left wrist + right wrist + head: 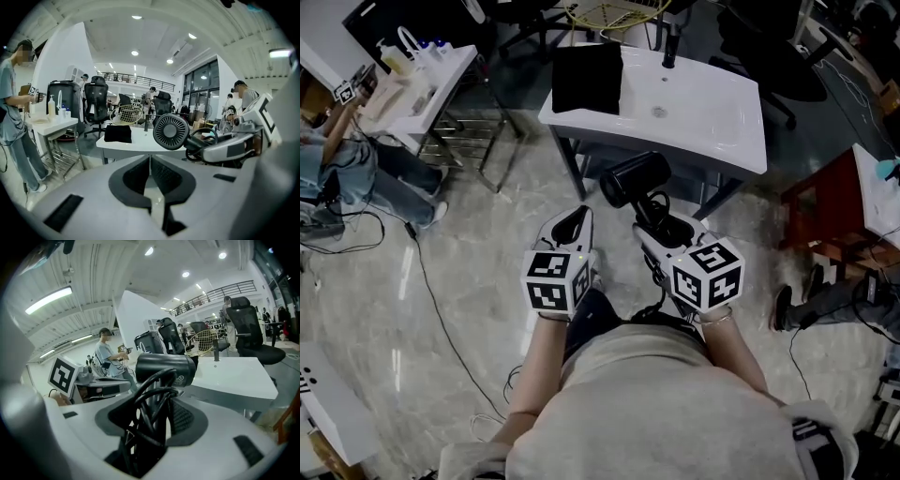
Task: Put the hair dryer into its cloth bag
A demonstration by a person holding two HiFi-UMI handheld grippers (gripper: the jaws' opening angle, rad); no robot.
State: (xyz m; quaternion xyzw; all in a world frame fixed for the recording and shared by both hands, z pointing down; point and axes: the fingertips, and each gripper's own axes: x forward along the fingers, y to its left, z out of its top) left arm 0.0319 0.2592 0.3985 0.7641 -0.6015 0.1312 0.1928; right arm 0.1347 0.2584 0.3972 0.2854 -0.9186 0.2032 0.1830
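Note:
My right gripper [664,228] is shut on the handle of the black hair dryer [633,178], whose cord is bunched in loops between the jaws [157,416]. The dryer's barrel [164,369] sticks up above the jaws, and its round rear grille [171,131] shows in the left gripper view. The black cloth bag [587,78] lies flat on the left end of the white table [712,108], ahead of both grippers and apart from them. My left gripper [577,221] is shut with nothing in it [150,161], just left of the dryer.
A dark upright bottle [670,47] stands at the table's far edge. A side table with bottles [422,84] and a seated person [347,178] are at the left. A red stool [830,211] is at the right. Cables run across the floor [441,319].

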